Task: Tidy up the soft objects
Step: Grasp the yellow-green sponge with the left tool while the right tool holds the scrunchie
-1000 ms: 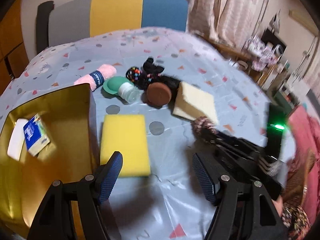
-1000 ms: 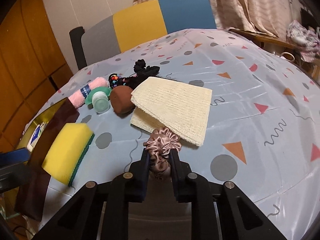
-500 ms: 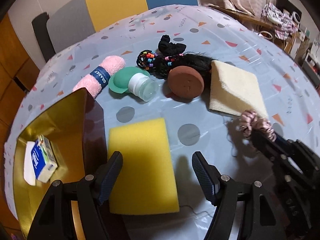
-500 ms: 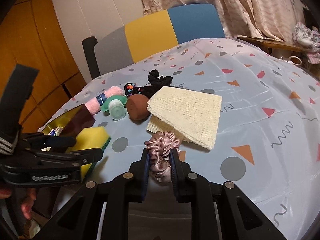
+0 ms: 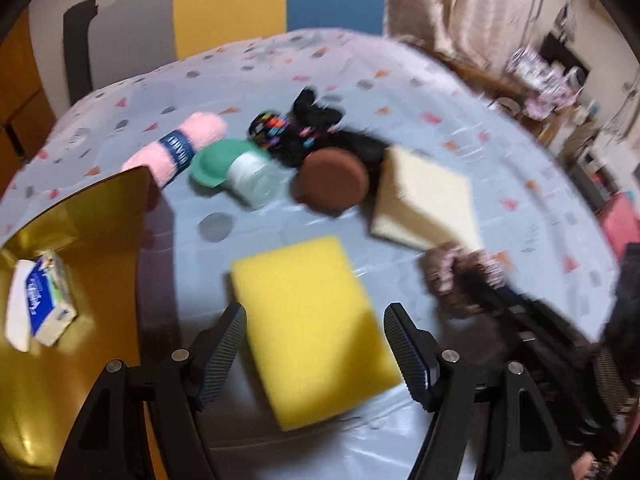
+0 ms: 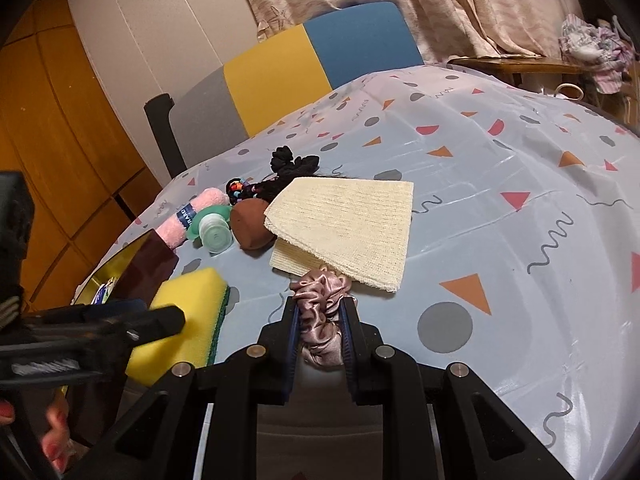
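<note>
Satin of a pink scrunchie (image 6: 322,312) bulged between the pads of the right gripper (image 6: 320,332), which was clamped on it and held it just off the tablecloth (image 6: 520,184) at the near corner of the folded cream cloth (image 6: 352,224). The left gripper (image 5: 316,344) hung with its jaws wide apart over the yellow sponge (image 5: 312,320), touching nothing that could be seen. The step in hand looked like carrying the scrunchie to the gold-lined box (image 5: 100,216) at the left, where a tissue pack (image 5: 44,296) already lay. That move would call for a lift and a swing leftward over the sponge and the box's dark wall (image 6: 144,268), and the left gripper stood right in that path. Open room lay to the right, on bare tablecloth; the pink towel roll (image 5: 176,152), green cap (image 5: 212,160) and brown puff (image 5: 332,180) crowded the far side.
</note>
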Demonstrator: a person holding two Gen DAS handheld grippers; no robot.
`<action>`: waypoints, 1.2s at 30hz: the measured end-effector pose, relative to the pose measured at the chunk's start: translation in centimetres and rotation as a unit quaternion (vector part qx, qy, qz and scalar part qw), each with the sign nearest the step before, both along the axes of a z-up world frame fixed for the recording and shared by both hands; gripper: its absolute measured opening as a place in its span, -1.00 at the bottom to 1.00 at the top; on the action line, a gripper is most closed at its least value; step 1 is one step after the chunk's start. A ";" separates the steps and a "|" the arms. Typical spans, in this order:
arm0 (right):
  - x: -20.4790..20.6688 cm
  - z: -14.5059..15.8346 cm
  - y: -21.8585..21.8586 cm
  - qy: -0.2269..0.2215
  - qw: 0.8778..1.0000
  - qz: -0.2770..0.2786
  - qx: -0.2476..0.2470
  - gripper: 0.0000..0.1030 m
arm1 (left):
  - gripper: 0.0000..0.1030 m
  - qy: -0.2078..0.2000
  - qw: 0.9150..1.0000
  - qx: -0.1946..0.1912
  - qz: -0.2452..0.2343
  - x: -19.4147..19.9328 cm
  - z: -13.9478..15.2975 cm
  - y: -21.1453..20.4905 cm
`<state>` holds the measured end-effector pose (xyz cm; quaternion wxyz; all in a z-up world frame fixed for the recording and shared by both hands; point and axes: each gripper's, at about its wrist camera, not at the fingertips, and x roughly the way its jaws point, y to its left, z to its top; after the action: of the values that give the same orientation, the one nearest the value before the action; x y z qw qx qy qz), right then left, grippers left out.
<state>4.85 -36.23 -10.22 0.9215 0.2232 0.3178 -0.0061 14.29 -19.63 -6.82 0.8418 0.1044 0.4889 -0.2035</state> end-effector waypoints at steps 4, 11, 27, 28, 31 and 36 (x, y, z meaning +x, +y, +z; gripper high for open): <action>0.1 -0.2 -0.2 0.003 1.000 0.000 0.008 -0.61 | 0.49 0.006 1.000 0.014 -0.001 0.2 -0.5 -0.9; 0.2 -0.2 -0.3 0.004 1.000 0.001 0.009 -0.61 | 0.49 0.029 0.999 0.036 -0.011 0.2 -1.7 -2.5; 0.3 -0.5 -0.4 0.010 1.000 0.000 0.012 -0.61 | -0.45 0.001 0.996 -0.081 -0.037 -3.3 1.2 0.3; 0.3 -0.5 -0.4 0.010 1.000 0.000 0.012 -0.61 | -0.45 0.005 0.995 -0.090 -0.034 -3.3 1.3 0.7; 0.3 -0.5 -0.4 0.010 1.000 0.000 0.012 -0.61 | -0.45 0.016 0.992 -0.122 -0.020 -3.6 1.9 2.2; 0.2 -0.6 -0.3 0.013 1.000 0.001 0.009 -0.61 | -0.45 0.015 0.984 -0.178 0.004 -4.0 3.6 5.8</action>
<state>5.08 -36.49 -10.83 0.9152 0.2314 0.3300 -0.0047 10.26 -13.79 -3.18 0.8402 -0.0527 0.4581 -0.2855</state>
